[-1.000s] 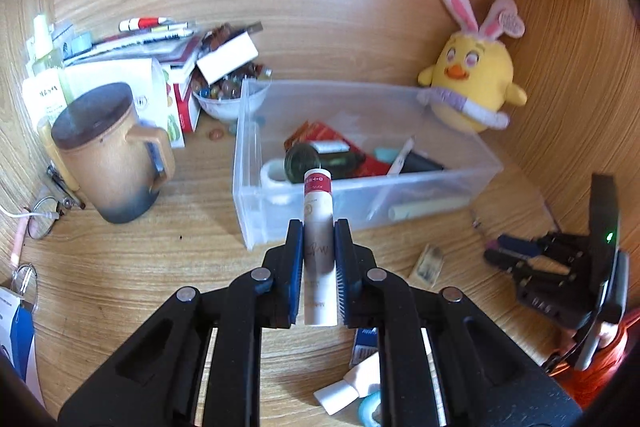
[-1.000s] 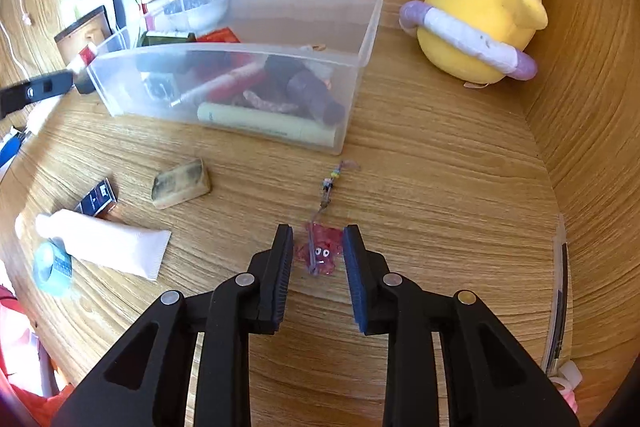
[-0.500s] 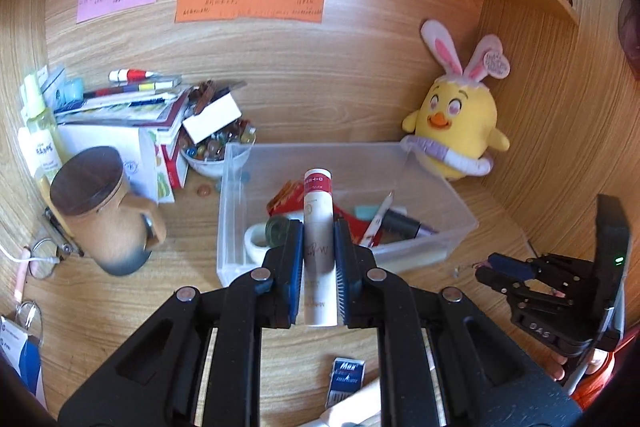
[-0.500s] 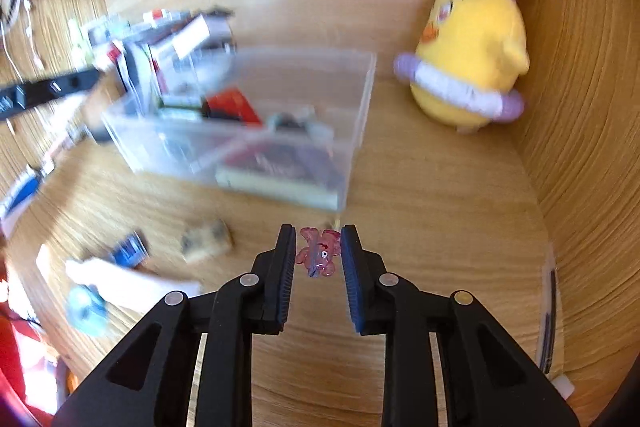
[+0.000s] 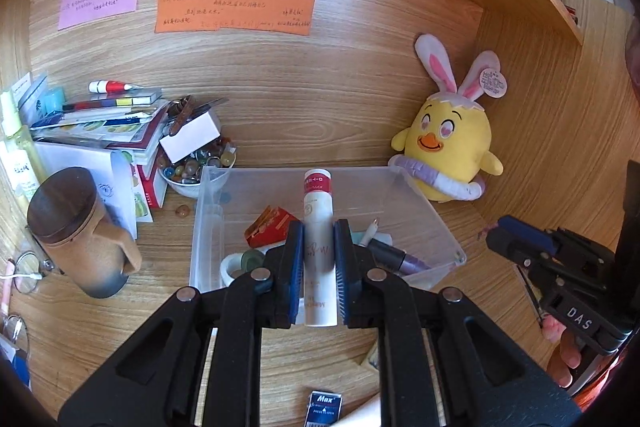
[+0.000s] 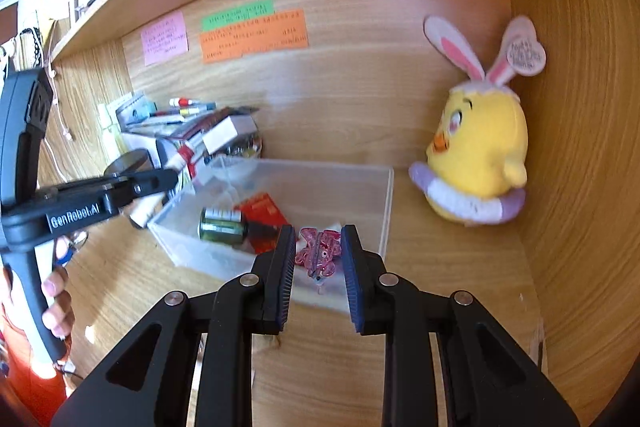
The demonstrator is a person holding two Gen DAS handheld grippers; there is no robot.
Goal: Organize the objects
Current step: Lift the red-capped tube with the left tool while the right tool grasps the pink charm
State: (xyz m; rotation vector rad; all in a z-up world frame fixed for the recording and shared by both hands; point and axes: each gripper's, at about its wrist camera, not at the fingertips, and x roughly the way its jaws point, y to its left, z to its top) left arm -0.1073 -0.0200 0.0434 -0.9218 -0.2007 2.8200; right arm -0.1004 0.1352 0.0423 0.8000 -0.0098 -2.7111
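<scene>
White tube (image 5: 319, 251) between left fingers (image 5: 294, 263).

White tube (image 5: 319, 247), pink charm (image 6: 318, 253), both gripped

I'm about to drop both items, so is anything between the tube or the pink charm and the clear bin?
Nothing visible. The tube and pink charm hang over the open-topped clear bin.

Clear glossy plastic bin (image 5: 424, 211), matt wood-grain desk (image 5: 160, 255), fuzzy cloth chick (image 5: 456, 143), translucent pink plastic clip (image 6: 318, 253).
</scene>
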